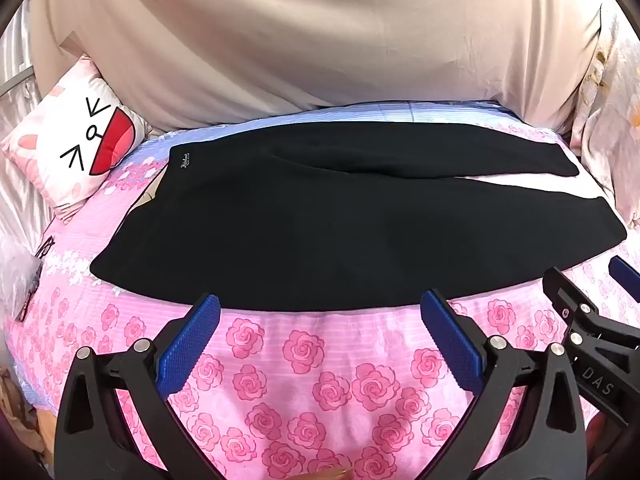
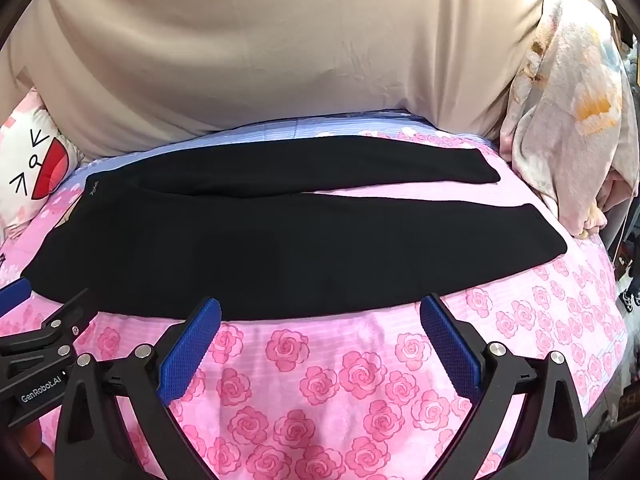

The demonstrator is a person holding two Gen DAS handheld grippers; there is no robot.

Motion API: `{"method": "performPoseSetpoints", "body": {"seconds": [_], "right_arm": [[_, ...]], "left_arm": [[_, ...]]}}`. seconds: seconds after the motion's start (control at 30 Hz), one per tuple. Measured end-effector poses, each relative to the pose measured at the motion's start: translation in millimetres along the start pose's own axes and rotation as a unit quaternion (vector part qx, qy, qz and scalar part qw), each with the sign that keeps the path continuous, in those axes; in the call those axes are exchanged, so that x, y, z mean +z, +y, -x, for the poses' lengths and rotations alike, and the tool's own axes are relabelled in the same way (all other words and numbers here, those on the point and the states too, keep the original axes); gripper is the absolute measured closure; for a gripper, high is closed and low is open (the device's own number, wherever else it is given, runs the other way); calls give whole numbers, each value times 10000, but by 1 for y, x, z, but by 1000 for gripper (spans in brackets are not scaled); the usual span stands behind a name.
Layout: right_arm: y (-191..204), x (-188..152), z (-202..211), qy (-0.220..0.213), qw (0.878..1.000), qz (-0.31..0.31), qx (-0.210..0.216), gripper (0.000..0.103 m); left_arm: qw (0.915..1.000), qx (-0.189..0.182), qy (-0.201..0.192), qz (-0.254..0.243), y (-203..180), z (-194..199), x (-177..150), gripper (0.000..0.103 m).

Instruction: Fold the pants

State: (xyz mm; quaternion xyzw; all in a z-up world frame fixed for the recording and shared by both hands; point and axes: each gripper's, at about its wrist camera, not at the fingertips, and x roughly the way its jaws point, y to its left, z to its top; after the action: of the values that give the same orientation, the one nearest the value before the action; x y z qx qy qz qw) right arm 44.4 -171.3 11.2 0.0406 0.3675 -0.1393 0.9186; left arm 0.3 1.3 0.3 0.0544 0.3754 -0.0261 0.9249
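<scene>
Black pants [image 1: 320, 232] lie flat across the bed, waistband at the left, two legs reaching right with a narrow gap between them; they also show in the right wrist view [image 2: 280, 240]. My left gripper [image 1: 320, 308] is open and empty, its blue pads just at the pants' near edge. My right gripper [image 2: 320, 312] is open and empty, also at the near edge, further right. Each gripper shows at the side of the other's view: the right one [image 1: 592, 300] and the left one [image 2: 44, 304].
The bed has a pink rose sheet [image 1: 312, 380]. A cartoon-face pillow [image 1: 76, 140] lies at the back left. A beige cloth [image 1: 320, 32] hangs behind the bed. A bundled floral blanket [image 2: 568, 128] sits at the right end.
</scene>
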Motion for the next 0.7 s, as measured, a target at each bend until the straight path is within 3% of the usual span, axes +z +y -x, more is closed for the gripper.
{"method": "performPoseSetpoints", "body": {"seconds": [0.7], "right_arm": [[17, -1, -7, 35, 10000, -1, -23, 5]], "left_arm": [[10000, 37, 27, -66, 4, -9, -4, 5]]}}
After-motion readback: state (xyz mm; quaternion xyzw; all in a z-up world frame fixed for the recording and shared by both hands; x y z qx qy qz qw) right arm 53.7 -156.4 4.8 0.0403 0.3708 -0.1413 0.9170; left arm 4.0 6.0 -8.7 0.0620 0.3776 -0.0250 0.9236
